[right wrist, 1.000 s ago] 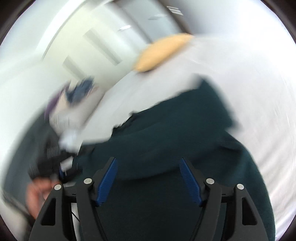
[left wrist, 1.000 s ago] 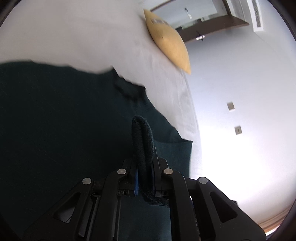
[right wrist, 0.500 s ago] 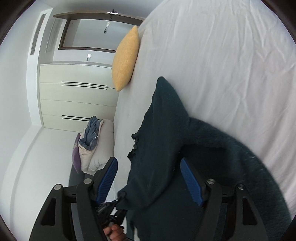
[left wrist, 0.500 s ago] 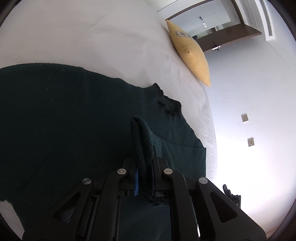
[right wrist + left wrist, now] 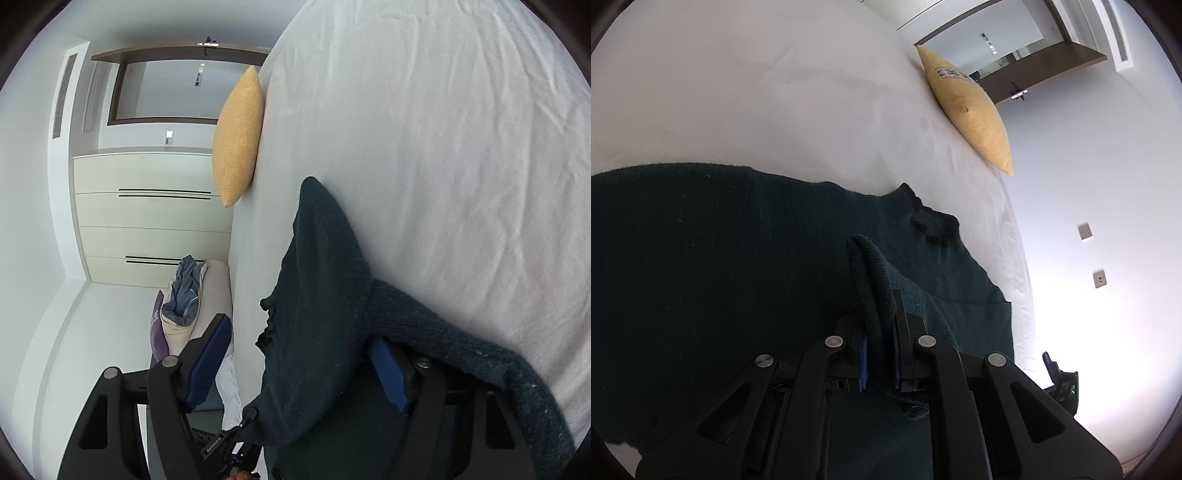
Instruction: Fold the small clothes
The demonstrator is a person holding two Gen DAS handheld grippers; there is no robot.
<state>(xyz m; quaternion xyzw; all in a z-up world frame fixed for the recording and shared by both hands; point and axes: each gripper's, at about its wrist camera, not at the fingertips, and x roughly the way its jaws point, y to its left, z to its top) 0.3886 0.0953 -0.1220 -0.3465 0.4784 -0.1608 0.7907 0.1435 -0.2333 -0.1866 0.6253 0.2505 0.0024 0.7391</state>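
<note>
Where white bed point(image 5: 775, 110) meets wall, yellow cushion point(image 5: 238, 136) leans.

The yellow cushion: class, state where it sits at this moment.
The yellow cushion stands on edge at the far end of the white bed, beyond the dark green sweater; it shows upper right in the left wrist view, upper middle in the right.
</note>
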